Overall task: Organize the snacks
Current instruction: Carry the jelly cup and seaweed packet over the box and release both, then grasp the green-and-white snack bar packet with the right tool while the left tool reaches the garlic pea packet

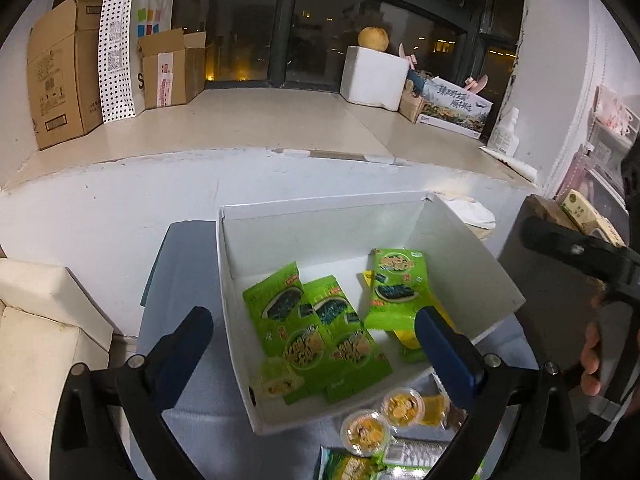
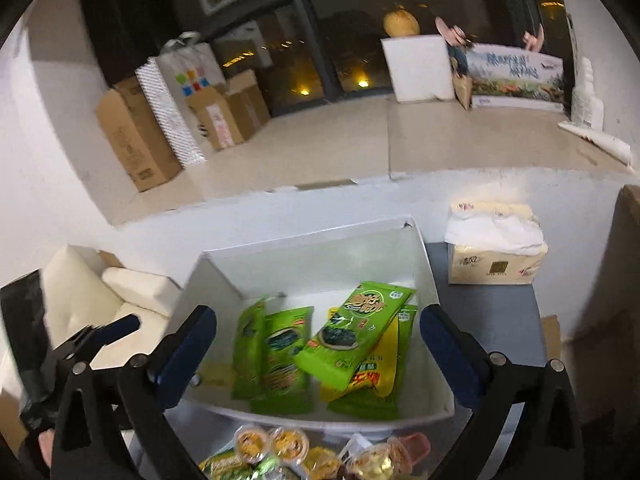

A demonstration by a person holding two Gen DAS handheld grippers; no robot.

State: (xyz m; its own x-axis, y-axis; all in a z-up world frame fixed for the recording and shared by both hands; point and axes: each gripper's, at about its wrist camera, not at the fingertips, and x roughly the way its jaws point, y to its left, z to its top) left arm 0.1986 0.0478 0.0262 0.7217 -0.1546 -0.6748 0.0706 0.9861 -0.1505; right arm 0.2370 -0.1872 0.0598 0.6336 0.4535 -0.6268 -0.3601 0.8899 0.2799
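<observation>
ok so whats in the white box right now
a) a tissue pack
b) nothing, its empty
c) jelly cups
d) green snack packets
d: several green snack packets lie on the floor of the white box, one of them over a yellow packet, while the jelly cups sit on the table in front of the box and the tissue pack stands outside it, to its right.

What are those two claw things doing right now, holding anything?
Left gripper: jaws wide open, holding nothing, above the white box of green snack packets.
Right gripper: jaws wide open, also empty.
</observation>
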